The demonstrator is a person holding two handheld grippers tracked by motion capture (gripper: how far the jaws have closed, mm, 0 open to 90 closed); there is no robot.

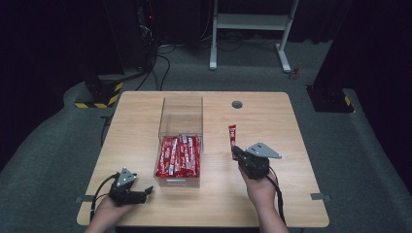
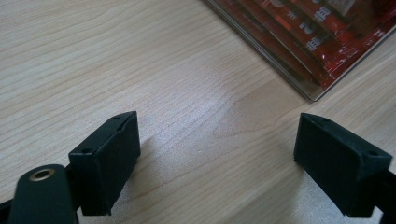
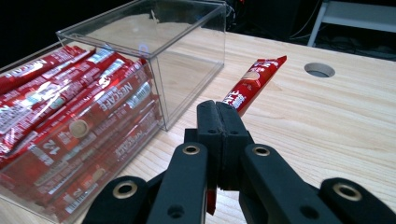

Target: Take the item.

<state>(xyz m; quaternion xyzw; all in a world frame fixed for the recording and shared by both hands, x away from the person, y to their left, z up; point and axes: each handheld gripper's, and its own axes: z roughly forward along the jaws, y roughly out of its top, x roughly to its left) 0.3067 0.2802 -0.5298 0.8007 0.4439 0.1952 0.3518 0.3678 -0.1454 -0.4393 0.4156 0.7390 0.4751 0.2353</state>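
The right gripper pinches one red coffee stick by its near end, holding it above the table just right of the clear box full of sticks. The left gripper rests near the table's front-left corner, its jaws spread wide around nothing.

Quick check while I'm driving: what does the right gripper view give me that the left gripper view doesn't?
Right gripper view: the right gripper shut on a red coffee stick, which juts out past its jaws; the clear box's empty far compartment; and the round hole in the table.

Left gripper view: the left gripper, jaws wide apart over bare wood with nothing between them, the box's near corner at the top right.

Both: the wooden table and the red coffee sticks packed in the box.
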